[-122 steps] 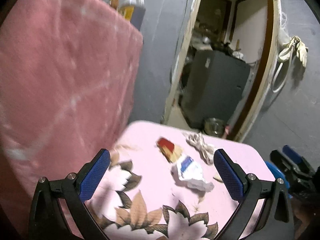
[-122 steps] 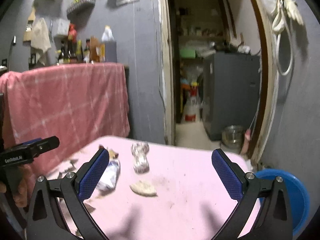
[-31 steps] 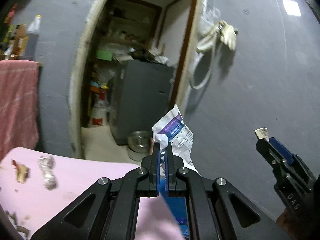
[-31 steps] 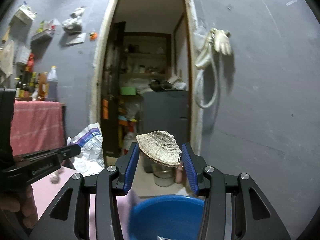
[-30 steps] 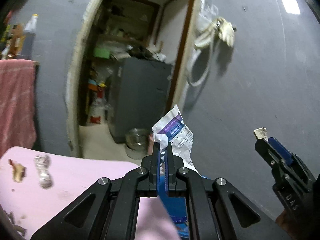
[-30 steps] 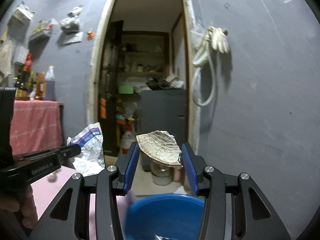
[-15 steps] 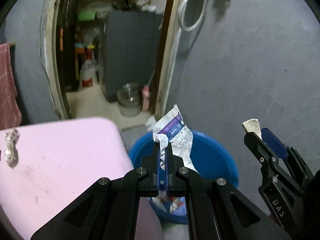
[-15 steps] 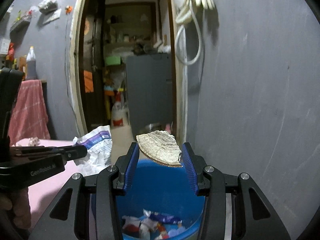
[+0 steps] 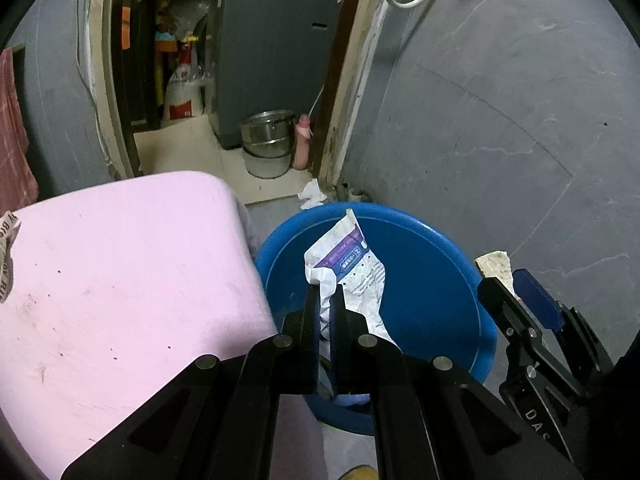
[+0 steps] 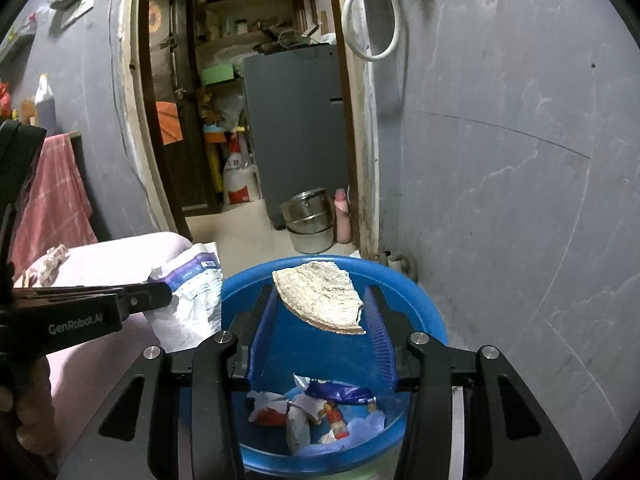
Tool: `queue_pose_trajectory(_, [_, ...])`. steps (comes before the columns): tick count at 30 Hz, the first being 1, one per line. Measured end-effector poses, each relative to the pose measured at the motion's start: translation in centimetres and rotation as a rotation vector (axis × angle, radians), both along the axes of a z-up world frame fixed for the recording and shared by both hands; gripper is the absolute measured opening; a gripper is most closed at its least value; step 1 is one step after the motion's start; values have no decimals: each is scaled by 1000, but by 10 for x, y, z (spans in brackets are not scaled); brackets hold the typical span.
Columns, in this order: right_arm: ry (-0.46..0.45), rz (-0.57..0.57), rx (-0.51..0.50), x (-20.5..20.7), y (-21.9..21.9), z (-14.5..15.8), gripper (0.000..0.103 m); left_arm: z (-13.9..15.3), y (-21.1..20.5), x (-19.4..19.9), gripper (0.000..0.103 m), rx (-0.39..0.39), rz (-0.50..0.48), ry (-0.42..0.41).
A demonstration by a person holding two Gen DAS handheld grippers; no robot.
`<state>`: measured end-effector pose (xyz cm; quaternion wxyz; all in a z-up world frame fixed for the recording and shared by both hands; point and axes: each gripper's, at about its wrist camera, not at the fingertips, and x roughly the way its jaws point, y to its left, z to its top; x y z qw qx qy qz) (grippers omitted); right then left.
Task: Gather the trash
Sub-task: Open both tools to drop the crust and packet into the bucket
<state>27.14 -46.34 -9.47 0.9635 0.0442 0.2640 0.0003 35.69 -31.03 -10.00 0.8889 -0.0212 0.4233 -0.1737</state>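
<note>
My left gripper (image 9: pixel 327 294) is shut on a crumpled white and purple wrapper (image 9: pixel 349 258) and holds it over the left part of a blue tub (image 9: pixel 424 248). The wrapper also shows in the right wrist view (image 10: pixel 188 292). My right gripper (image 10: pixel 322 300) is shut on a flat pale crust piece (image 10: pixel 320 294), held above the blue tub (image 10: pixel 416 300), which holds several wrappers (image 10: pixel 316 408). The right gripper also shows in the left wrist view (image 9: pixel 506 282), at the tub's right rim.
A pink table (image 9: pixel 120 264) stands left of the tub, with a twisted wrapper (image 9: pixel 6 240) at its far left edge. Steel pots (image 9: pixel 266 142) and a pink bottle (image 9: pixel 302 144) stand by the doorway. A grey wall (image 9: pixel 500 120) is close behind the tub.
Both grippers have tilted down and moved closer over the blue tub, each with its piece of trash in it. The tub fills more of both views.
</note>
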Motion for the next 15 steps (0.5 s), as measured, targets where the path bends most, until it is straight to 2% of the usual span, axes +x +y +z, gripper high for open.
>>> queue_pose_trajectory(5, [30, 4, -3, 5, -1, -6, 44, -4, -2, 3, 4, 8, -1, 29])
queue_pose_trajectory(7, [41, 4, -2, 6, -3, -8, 44, -4, -2, 3, 11, 7, -5, 32])
queue_pose_trajectory(9, [48, 3, 4, 6, -5, -9, 44, -3, -1, 2, 27, -3, -2, 24])
queue_pose_trajectory(15, [32, -2, 15, 3, -8, -2, 51, 7, 4, -5, 30, -19, 1, -8])
